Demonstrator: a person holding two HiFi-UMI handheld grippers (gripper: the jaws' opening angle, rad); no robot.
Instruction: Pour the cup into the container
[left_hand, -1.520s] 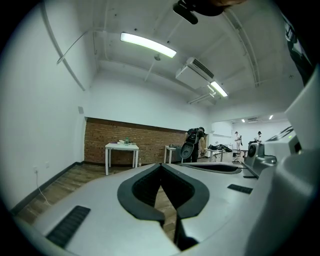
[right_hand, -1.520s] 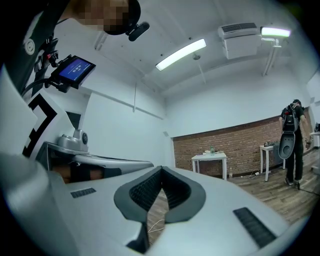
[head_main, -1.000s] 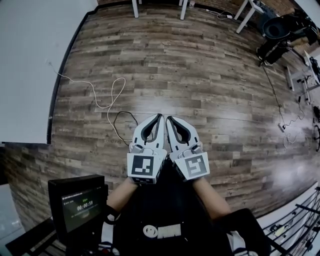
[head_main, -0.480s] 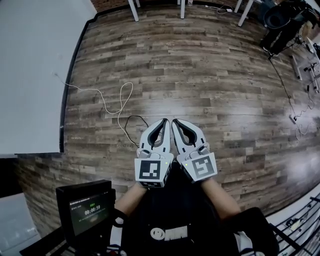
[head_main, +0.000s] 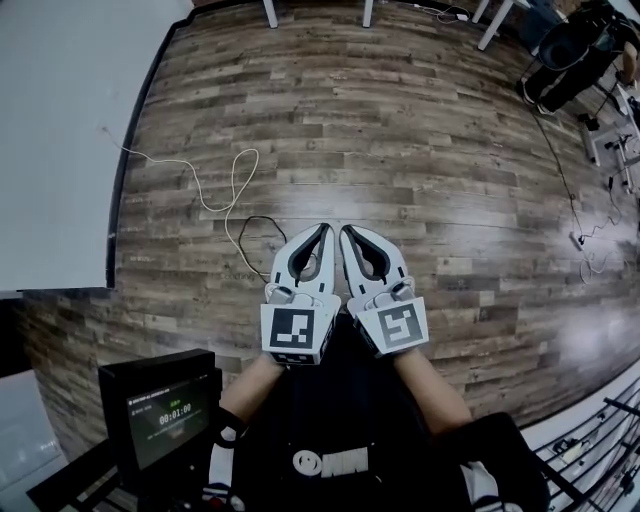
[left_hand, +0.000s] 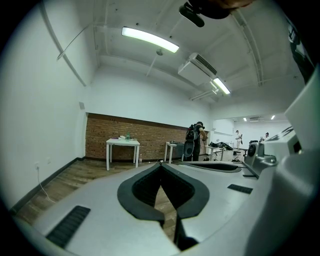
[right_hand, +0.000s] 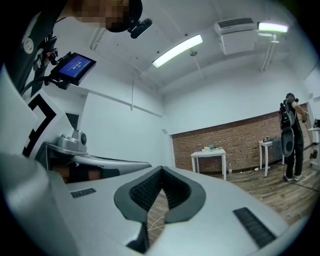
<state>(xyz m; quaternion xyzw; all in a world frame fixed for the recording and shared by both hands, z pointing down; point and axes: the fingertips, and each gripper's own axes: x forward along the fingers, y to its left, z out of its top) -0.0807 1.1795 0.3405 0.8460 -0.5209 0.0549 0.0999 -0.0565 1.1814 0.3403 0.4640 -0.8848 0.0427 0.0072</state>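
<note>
No cup or container shows in any view. My left gripper (head_main: 323, 229) and right gripper (head_main: 344, 231) are held side by side over a wooden plank floor (head_main: 420, 150), their tips close together and pointing away from me. Both are shut with nothing between the jaws. In the left gripper view the left gripper (left_hand: 161, 163) points level across the room, its tips meeting. The right gripper (right_hand: 161, 168) looks the same in the right gripper view, tips together and empty.
A white cable (head_main: 215, 190) and a dark cable lie on the floor left of the grippers. A white wall (head_main: 60, 120) runs along the left. A small screen (head_main: 165, 415) sits near my left arm. White tables (left_hand: 123, 150) stand by a brick wall; a person (left_hand: 192, 142) stands far off.
The view has shifted slightly; both grippers stay together in front of me, still shut and empty. The screen's timer has advanced.
</note>
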